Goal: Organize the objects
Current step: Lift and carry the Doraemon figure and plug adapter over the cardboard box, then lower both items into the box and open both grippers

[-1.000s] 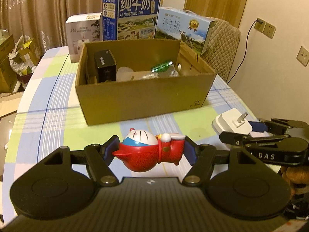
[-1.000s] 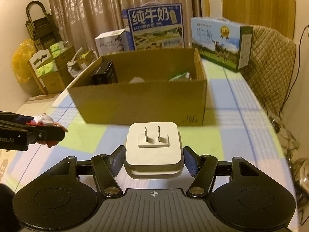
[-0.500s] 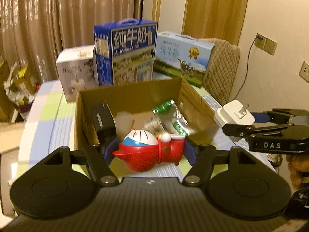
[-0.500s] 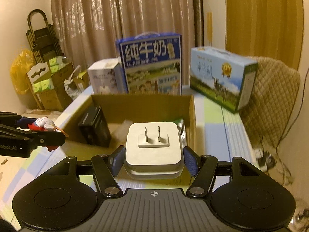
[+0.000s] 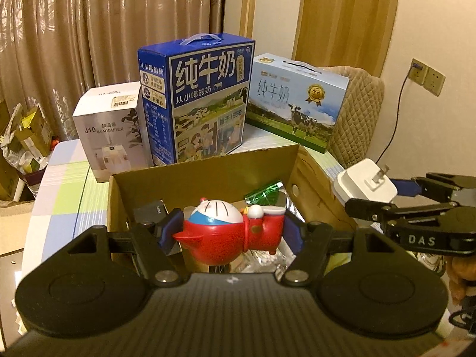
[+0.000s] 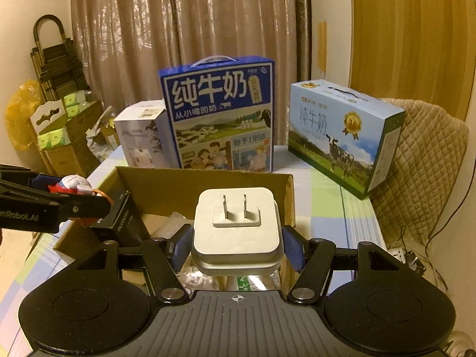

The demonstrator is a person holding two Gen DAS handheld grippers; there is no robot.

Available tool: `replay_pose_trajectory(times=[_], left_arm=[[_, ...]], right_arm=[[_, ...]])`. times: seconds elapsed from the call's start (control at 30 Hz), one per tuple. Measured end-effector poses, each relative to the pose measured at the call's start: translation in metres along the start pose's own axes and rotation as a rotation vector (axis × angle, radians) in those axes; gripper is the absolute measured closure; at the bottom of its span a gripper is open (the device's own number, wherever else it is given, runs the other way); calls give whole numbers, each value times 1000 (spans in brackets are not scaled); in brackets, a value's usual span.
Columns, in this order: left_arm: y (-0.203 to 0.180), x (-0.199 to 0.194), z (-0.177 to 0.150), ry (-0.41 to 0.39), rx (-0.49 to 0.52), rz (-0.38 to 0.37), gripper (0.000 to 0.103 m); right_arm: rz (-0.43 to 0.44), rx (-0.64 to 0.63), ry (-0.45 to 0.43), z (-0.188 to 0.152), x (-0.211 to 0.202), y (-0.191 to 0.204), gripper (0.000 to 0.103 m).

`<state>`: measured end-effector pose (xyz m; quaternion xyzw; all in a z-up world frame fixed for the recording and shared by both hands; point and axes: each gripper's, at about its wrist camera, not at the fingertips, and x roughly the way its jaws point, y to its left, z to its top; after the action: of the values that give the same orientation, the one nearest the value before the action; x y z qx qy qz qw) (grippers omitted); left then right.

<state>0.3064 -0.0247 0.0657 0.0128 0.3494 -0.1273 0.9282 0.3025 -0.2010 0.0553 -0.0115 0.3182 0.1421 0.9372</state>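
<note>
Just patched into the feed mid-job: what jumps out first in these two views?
The red cartoon figurine clamped in the left gripper and the white plug adapter in the right gripper, both held above the open cardboard box. Behind it stands a tall blue milk carton.

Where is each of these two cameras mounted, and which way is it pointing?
Left wrist view: sits on the left gripper, looking forward over the open cardboard box; its fingers clamp a red Doraemon toy, and the right gripper shows at the right edge.
Right wrist view: sits on the right gripper, facing the same box; its fingers clamp a white plug adapter, and the left gripper shows at left.
Shared: both show the box, the blue milk carton and the curtains.
</note>
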Motion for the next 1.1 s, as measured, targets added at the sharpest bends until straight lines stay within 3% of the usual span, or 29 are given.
replay_pose_trajectory(times=[0.13, 1.1], left_arm=[[4, 14, 0, 1, -2, 26, 30], [22, -4, -32, 27, -32, 40, 30]], right_arm=[[1, 7, 10, -3, 7, -4, 42], [20, 11, 26, -7, 11, 9, 42]])
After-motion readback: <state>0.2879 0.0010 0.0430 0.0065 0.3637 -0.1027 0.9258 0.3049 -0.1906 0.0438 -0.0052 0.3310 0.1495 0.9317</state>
